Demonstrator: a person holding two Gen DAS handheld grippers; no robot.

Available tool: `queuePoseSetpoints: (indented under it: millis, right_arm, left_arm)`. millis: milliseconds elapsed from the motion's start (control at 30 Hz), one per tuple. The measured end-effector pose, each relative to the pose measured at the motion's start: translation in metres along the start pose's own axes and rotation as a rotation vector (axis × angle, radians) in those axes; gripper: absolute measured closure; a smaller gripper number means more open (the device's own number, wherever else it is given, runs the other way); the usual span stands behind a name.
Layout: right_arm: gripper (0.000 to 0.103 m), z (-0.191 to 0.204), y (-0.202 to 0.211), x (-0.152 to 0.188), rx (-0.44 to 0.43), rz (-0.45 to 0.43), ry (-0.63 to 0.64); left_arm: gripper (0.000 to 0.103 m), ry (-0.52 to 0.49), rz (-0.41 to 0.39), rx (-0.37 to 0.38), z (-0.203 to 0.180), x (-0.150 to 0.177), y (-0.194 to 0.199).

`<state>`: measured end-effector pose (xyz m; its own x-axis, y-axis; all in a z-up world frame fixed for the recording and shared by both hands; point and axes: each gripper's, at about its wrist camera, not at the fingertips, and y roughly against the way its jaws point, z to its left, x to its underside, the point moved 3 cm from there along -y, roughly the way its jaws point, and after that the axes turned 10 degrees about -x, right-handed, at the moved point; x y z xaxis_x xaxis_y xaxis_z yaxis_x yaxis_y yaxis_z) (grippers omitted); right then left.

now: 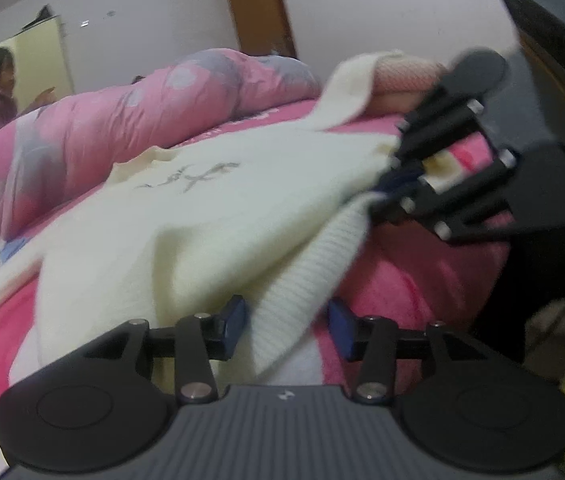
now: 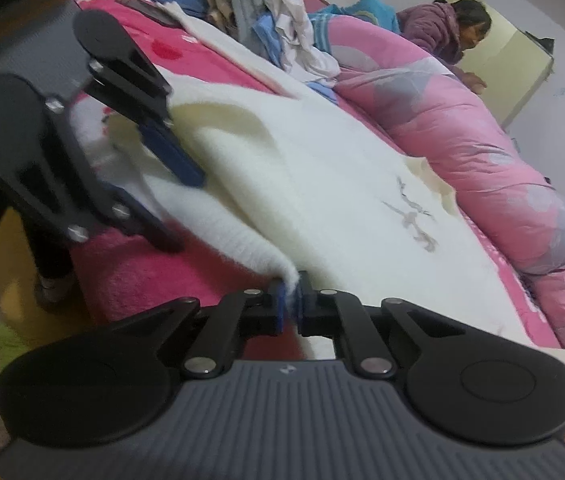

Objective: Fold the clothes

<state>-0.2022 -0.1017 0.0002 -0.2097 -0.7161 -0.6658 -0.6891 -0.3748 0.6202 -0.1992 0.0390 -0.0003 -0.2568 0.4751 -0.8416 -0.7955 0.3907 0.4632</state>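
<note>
- A cream sweater point(image 1: 186, 216) lies flat on the pink bed point(image 1: 414, 280), front side up, with grey embroidery point(image 1: 190, 178) on the chest.
- Its long axis goes from the ribbed hem point(image 1: 302, 300) at the near bed edge to the collar point(image 1: 150, 160) on the far side, so the collar points at the rolled pink quilt point(image 1: 94, 128).
- One sleeve point(image 1: 354, 88) reaches away toward the pillow point(image 1: 406, 76).
- The left tool point(image 1: 288, 322) is released: its blue pads stand apart on both sides of the hem fold and do not press it.
- The right tool point(image 2: 289, 306) is clenched on the corner of the hem; white knit shows between its pads.
- A pile of clothes point(image 2: 266, 20) lies at the far end of the bed.
- A person point(image 2: 446, 32) in a purple jacket sits behind the quilt.
</note>
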Motion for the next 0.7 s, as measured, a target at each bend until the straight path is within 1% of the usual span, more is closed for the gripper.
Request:
queuePoseSetpoints:
  millis: [33, 67, 100, 167, 233, 267, 333, 400, 467, 500, 533, 600, 667, 700]
  right_arm:
    - [0.099, 0.000, 0.001, 0.001, -0.004, 0.000, 0.000]
    - [0.099, 0.000, 0.001, 0.001, -0.007, 0.007, 0.001]
    - [0.098, 0.002, 0.001, 0.002, -0.003, 0.017, 0.005]
    - [0.098, 0.002, -0.001, 0.004, 0.026, 0.041, 0.023]
    - [0.098, 0.002, -0.005, 0.007, 0.064, 0.063, 0.041]
    - [0.098, -0.002, -0.006, 0.008, 0.075, 0.067, 0.020]
    - [0.098, -0.012, -0.008, 0.012, 0.093, 0.072, -0.041]
    - [0.098, -0.016, -0.007, 0.011, 0.100, 0.052, -0.083]
    - [0.098, -0.016, -0.006, 0.008, 0.119, 0.037, -0.077]
    - [0.099, -0.016, -0.006, 0.008, 0.132, 0.035, -0.071]
    - [0.100, -0.017, -0.006, 0.008, 0.146, 0.034, -0.066]
    - [0.100, -0.022, -0.006, 0.012, 0.173, 0.043, -0.070]
    - [0.100, -0.026, -0.004, 0.017, 0.214, 0.049, -0.069]
    - [0.100, -0.029, -0.004, 0.019, 0.230, 0.046, -0.076]
  left_arm:
    - [0.083, 0.019, -0.002, -0.007, 0.002, -0.002, -0.001]
    - [0.092, 0.033, -0.005, -0.015, 0.005, -0.003, -0.001]
    - [0.096, 0.047, -0.008, -0.023, 0.009, -0.004, -0.002]
    - [0.097, 0.065, -0.013, -0.036, 0.014, -0.006, -0.002]
    - [0.097, 0.047, -0.011, -0.035, 0.015, -0.005, -0.001]
    - [0.097, 0.037, -0.005, -0.027, 0.014, -0.003, -0.002]
    - [0.091, 0.022, 0.006, -0.011, 0.011, 0.000, -0.003]
    - [0.087, 0.011, 0.005, -0.016, 0.008, 0.001, -0.005]
    - [0.080, 0.001, 0.000, -0.028, 0.007, 0.001, -0.007]
    - [0.073, -0.006, -0.006, -0.037, 0.007, 0.001, -0.008]
    - [0.063, -0.018, -0.014, -0.050, 0.008, 0.001, -0.009]
    - [0.052, -0.044, -0.026, -0.089, 0.012, 0.002, -0.008]
    - [0.054, -0.053, -0.028, -0.123, 0.019, 0.003, -0.006]
    - [0.058, -0.059, -0.026, -0.136, 0.021, 0.004, -0.006]
